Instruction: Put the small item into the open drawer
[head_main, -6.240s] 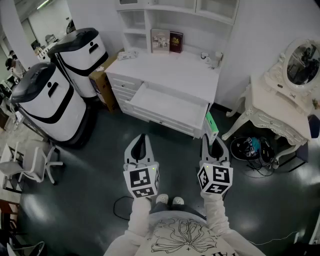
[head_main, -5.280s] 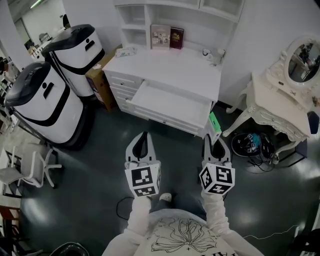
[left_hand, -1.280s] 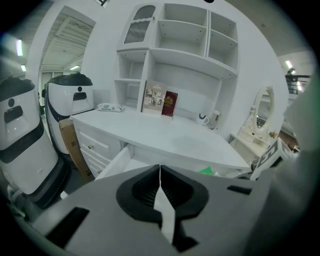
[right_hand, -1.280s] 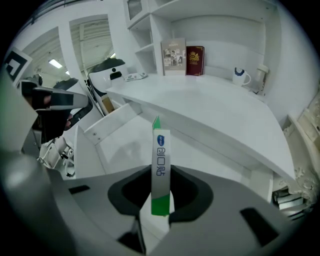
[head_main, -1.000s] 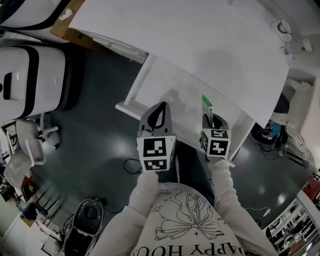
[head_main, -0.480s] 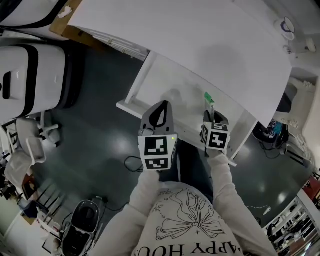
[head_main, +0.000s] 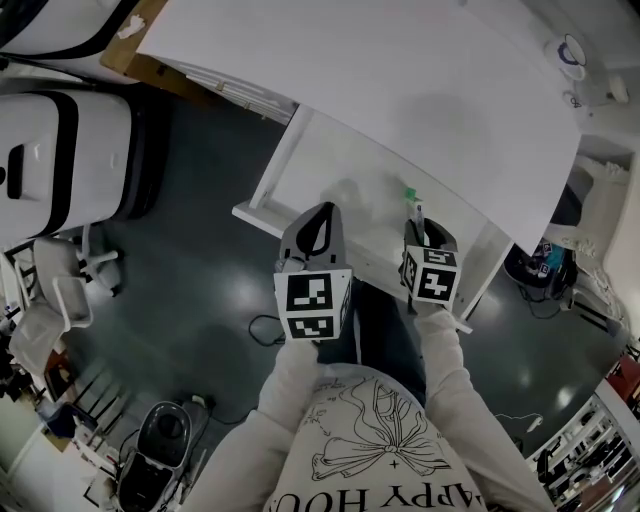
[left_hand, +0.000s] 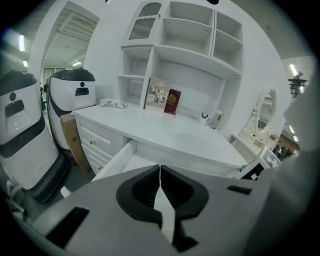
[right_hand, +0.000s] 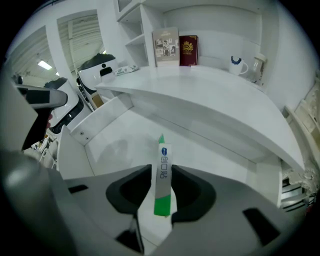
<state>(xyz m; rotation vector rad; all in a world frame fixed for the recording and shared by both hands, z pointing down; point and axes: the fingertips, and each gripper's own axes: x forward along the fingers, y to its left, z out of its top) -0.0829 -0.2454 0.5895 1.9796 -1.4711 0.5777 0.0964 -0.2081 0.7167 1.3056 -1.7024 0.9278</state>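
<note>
The small item (right_hand: 162, 172) is a flat white strip with green ends. It stands upright between the jaws of my right gripper (right_hand: 161, 171), which are opening, with a thin gap at its left side. In the head view the strip (head_main: 412, 203) and right gripper (head_main: 420, 230) hang over the right part of the open white drawer (head_main: 340, 165). My left gripper (head_main: 321, 210) is shut and holds nothing, above the drawer's front edge. Its jaws meet in a thin line in the left gripper view (left_hand: 160, 167). The bare drawer floor (right_hand: 125, 142) lies below the strip.
The white desk top (head_main: 400, 70) overhangs the back of the drawer, with a mug (head_main: 566, 50) at its far right. Two books (right_hand: 175, 47) stand in the hutch. White rounded machines (head_main: 60, 160) and a cardboard box (head_main: 150, 65) stand at the left, a chair (head_main: 55, 300) beside them.
I have walked up to the desk, and both grippers now hang over the open drawer. In the last half second the strip has sunk a little between the right jaws.
</note>
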